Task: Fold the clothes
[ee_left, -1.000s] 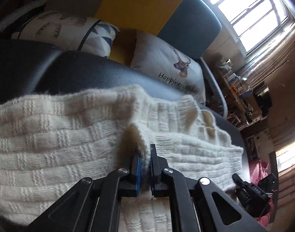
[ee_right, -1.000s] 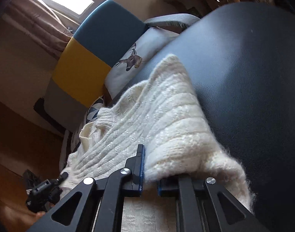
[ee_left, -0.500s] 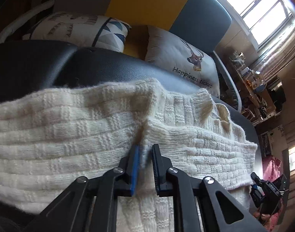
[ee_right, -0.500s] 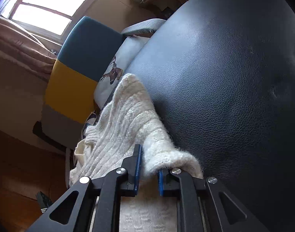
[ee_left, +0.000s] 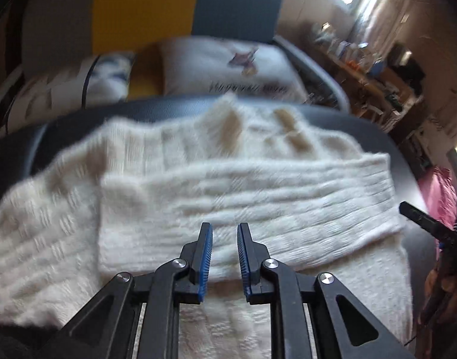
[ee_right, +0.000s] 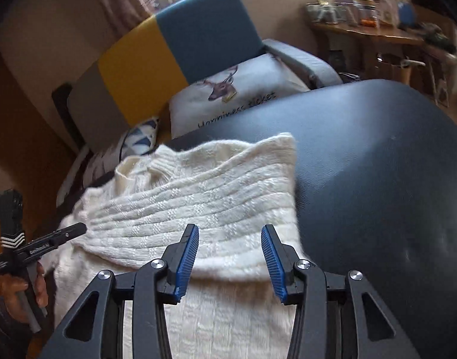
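Note:
A cream knitted sweater [ee_left: 243,185] lies on a dark leather surface [ee_left: 37,146], with one part folded across the body as a flat band. My left gripper [ee_left: 224,233] is open and empty just above the near edge of that band. In the right wrist view the same sweater [ee_right: 198,197] lies left of centre. My right gripper [ee_right: 230,239] is wide open and empty above the fold's right end. The left gripper also shows at the left edge of the right wrist view [ee_right: 79,227], held in a hand.
A blue, yellow and grey chair [ee_right: 174,56] stands behind the dark leather surface [ee_right: 378,155], with a deer cushion [ee_right: 237,95] and a patterned cushion [ee_left: 70,89] on it. A cluttered wooden shelf [ee_right: 372,30] is at the far right.
Both grippers have let go of the sweater and opened. They have pulled back and risen, and the folded part now lies flat across the body.

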{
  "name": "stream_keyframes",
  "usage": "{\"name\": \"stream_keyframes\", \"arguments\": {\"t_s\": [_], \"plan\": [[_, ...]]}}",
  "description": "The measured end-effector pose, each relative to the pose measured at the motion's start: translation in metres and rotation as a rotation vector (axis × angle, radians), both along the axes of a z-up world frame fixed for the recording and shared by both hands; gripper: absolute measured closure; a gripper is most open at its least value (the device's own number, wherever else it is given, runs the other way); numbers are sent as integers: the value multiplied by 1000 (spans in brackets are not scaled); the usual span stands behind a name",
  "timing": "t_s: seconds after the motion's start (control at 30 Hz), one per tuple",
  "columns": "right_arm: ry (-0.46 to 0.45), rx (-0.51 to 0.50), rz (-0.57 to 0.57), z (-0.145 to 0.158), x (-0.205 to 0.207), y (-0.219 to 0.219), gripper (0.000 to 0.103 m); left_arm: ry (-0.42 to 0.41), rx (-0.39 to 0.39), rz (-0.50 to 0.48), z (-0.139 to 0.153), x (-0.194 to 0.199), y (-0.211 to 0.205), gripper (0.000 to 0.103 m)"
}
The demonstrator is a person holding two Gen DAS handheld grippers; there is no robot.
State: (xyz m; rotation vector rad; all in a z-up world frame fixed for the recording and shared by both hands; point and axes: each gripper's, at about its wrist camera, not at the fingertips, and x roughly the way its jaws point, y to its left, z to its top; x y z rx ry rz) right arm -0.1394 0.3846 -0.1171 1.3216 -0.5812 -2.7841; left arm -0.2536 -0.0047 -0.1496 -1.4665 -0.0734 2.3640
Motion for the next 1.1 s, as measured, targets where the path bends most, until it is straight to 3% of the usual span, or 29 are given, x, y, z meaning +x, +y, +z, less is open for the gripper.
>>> {"name": "stream_keyframes", "arguments": {"t_s": [0.1,0.17,0.23,0.33,0.37,0.43,0.5,0.6,0.93,1.1], "plan": [[-101,97,24,-23,-9,-2,66,21,24,5,-6,7,-12,90],[-80,131,38,-30,-4,-1,66,14,12,6,-1,8,-11,90],[-52,99,31,-29,1,3,64,28,5,-18,12,7,0,91],[-11,18,36,-29,7,11,63,60,142,-210,45,0,43,83],[1,-8,43,-29,8,13,57,69,159,-294,56,-3,65,80],[25,-62,58,-29,11,17,51,73,151,-462,69,-9,110,75],[37,-93,84,-29,10,16,45,16,136,-620,70,-22,157,75],[46,-100,139,-32,8,12,40,-5,50,-748,62,-39,209,75],[83,-132,261,-38,10,20,39,-112,-55,-1069,34,-64,303,75],[103,-147,263,-38,13,21,39,-228,-86,-1119,10,-78,318,75]]}}
